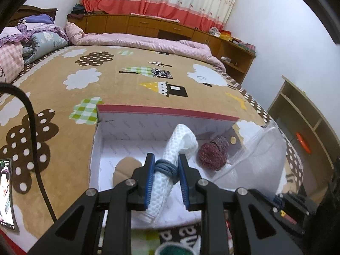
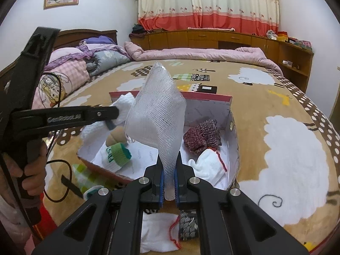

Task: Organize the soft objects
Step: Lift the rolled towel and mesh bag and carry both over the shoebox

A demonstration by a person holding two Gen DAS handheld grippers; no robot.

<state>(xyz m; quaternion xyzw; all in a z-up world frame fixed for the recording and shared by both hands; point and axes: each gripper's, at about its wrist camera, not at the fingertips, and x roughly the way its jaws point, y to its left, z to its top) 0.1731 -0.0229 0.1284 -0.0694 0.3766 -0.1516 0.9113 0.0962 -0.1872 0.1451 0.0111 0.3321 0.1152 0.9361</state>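
My left gripper (image 1: pixel 166 166) is shut on a rolled white waffle cloth (image 1: pixel 180 140) bound with a blue-grey cord (image 1: pixel 166 167), held above a shoebox (image 1: pixel 167 110) with a red rim and white lining. In the box lie a maroon knit piece (image 1: pixel 212 155) and a tan soft item (image 1: pixel 125 167). In the right wrist view, my right gripper (image 2: pixel 169 176) is shut on a white mesh bag (image 2: pixel 157 114) that stands up over the box (image 2: pixel 212 98). The left gripper (image 2: pixel 115 116) comes in from the left with its white cloth (image 2: pixel 125 104). A green-and-white sock roll (image 2: pixel 119 155) and a red-trimmed white sock (image 2: pixel 210 165) also lie inside.
The box sits on a bed with a tan patterned blanket (image 2: pixel 265 110). A hand (image 2: pixel 31 167) holds the left gripper's handle, with a black cable (image 1: pixel 31 114) trailing. A phone (image 1: pixel 6 193) lies at the left. Folded quilts (image 2: pixel 70 72) are piled at the head, and wooden cabinets (image 2: pixel 212 36) stand behind.
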